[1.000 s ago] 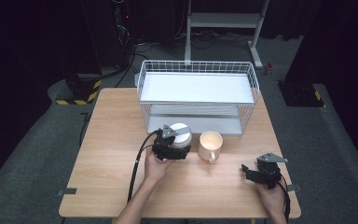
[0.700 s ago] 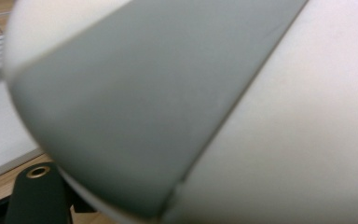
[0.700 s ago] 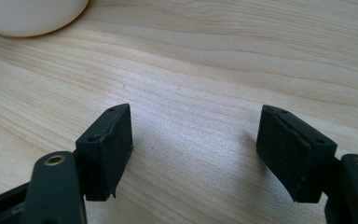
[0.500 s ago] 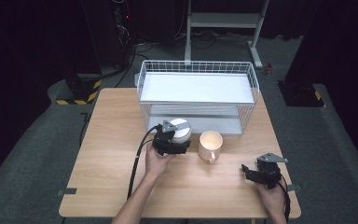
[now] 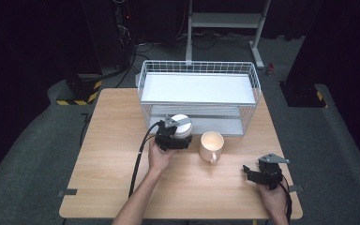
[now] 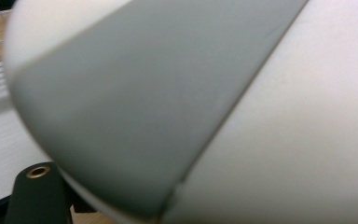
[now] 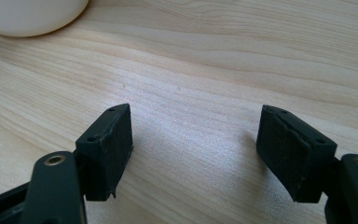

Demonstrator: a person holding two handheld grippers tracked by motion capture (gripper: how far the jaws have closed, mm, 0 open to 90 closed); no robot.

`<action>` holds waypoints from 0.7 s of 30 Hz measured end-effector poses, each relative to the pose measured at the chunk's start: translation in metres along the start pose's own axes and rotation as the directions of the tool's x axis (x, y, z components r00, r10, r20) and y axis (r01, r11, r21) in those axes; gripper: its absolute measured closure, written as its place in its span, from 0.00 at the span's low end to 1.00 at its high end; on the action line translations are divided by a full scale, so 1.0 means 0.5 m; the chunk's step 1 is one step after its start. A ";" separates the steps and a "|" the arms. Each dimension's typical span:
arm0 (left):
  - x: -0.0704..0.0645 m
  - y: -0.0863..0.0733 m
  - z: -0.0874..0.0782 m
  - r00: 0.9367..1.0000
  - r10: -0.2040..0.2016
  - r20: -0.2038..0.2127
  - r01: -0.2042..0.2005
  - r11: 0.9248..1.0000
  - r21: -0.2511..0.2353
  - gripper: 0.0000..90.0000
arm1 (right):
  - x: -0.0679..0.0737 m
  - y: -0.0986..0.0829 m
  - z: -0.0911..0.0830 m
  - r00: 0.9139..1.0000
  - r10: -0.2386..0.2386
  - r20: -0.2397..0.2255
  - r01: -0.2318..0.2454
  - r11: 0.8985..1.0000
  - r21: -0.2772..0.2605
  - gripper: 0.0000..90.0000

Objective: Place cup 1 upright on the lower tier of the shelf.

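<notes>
Bowl (image 5: pixel 182 124), white and grey, sits clamped in your left gripper (image 5: pixel 174 137) by the wire rack (image 5: pixel 197 96). Your right gripper (image 7: pixel 193 154) rests wide apart, empty, the mug (image 5: pixel 211 146) beyond it.

— Is any lettering, label or number legible on anything near the grippers?
— No. No surface carries a brand, a sign or a digit that can be made out at this sharpness.
</notes>
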State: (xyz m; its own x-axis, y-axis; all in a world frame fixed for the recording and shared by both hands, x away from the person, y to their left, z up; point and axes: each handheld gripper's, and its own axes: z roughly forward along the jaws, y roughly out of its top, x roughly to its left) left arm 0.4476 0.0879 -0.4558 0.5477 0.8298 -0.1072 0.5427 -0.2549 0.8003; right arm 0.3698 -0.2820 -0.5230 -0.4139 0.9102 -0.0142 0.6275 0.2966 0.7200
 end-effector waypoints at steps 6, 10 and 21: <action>0.014 0.004 0.012 0.999 0.007 -0.034 -0.007 1.000 0.013 0.21 | 0.000 0.000 0.000 1.000 -0.001 0.000 0.001 1.000 0.000 0.30; 0.017 0.008 0.023 0.999 0.003 -0.040 -0.002 1.000 0.015 0.21 | 0.000 0.000 0.000 1.000 -0.001 0.000 0.001 1.000 0.000 0.30; 0.029 0.009 0.047 0.997 -0.034 -0.064 0.035 0.999 0.008 0.21 | 0.000 0.000 0.000 1.000 -0.001 0.000 0.001 1.000 0.000 0.30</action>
State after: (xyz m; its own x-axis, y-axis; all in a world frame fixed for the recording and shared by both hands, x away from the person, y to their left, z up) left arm 0.4730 0.0871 -0.4678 0.4873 0.8679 -0.0964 0.5665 -0.2302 0.7912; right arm 0.3698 -0.2821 -0.5230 -0.4145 0.9099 -0.0149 0.6268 0.2973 0.7203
